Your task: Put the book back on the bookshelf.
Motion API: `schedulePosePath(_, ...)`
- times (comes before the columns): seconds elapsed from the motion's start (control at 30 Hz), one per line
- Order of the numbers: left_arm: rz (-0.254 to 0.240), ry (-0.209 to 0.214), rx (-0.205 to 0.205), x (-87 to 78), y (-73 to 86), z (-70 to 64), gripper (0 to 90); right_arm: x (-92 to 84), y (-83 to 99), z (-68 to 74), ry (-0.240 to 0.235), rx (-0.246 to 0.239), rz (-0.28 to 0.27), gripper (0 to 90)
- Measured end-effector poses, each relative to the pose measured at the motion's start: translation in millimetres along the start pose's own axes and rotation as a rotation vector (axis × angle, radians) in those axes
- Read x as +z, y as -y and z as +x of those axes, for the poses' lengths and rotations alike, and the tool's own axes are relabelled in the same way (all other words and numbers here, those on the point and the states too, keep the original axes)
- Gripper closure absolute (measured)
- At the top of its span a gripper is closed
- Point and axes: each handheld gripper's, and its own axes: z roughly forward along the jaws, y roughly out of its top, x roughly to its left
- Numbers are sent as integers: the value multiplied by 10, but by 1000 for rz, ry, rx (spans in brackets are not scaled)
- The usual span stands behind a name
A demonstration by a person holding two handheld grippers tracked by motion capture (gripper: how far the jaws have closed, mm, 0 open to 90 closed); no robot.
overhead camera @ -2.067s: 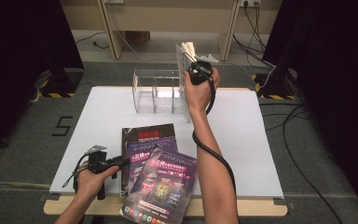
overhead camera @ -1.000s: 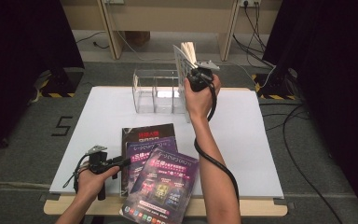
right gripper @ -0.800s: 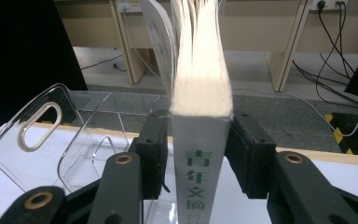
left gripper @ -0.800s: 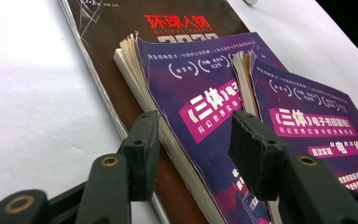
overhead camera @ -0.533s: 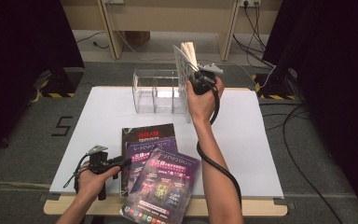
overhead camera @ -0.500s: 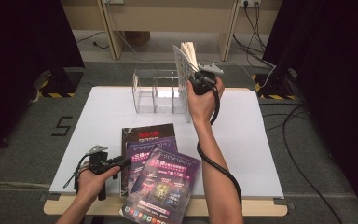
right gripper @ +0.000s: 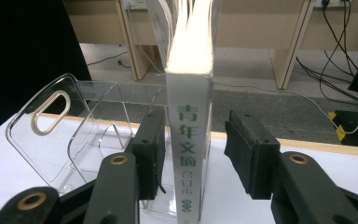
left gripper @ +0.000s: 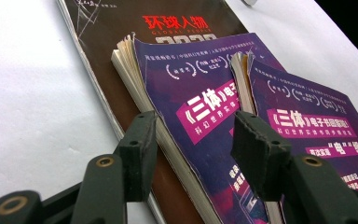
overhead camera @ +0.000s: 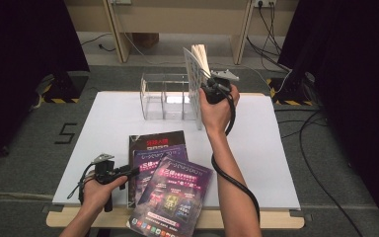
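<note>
The right hand-held gripper point(overhead camera: 206, 88) is up at the far end of the desk point(overhead camera: 276, 148), its jaws spread around the spine of a white magazine point(right gripper: 189, 154) that stands on edge beside the clear acrylic rack point(overhead camera: 165, 96). In the right gripper view there is a plain gap between the right pad and the spine, while the left pad sits very close to it, so I read this as a grip let go; the jaws have just been opening, with the magazine between them but not pressed. The magazine stands upright against the rack's right end, pages fanning a little at the top (whether it sits inside the last slot or just against the outer wall I cannot tell).

Nearer the person, the left hand-held gripper point(overhead camera: 123, 172) lies low at the left edge of the pile of three magazines point(overhead camera: 170, 185), jaws spread and just opened a shade further, astride the edge of the middle purple magazine point(left gripper: 200, 121) without squeezing it. A brown-covered magazine point(left gripper: 121, 28) lies beneath, and another purple one point(left gripper: 307, 126) on top.

These look light, floppy and glossy, likely to sag and slip if pinched by a loose corner. The bound spine is the stiffest place to take hold, gripping the whole thickness so the covers do not slide apart.
</note>
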Motion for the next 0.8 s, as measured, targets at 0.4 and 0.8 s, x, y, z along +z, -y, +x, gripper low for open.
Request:
schedulePosePath(0.4, 4, 4, -5, 9, 9, -11, 494, -130, 90, -60, -58, 43, 37, 568)
schedulePosePath(0.8, 8, 12, 5, 10, 4, -46, 497, -244, 280, -117, -89, 56, 76, 566)
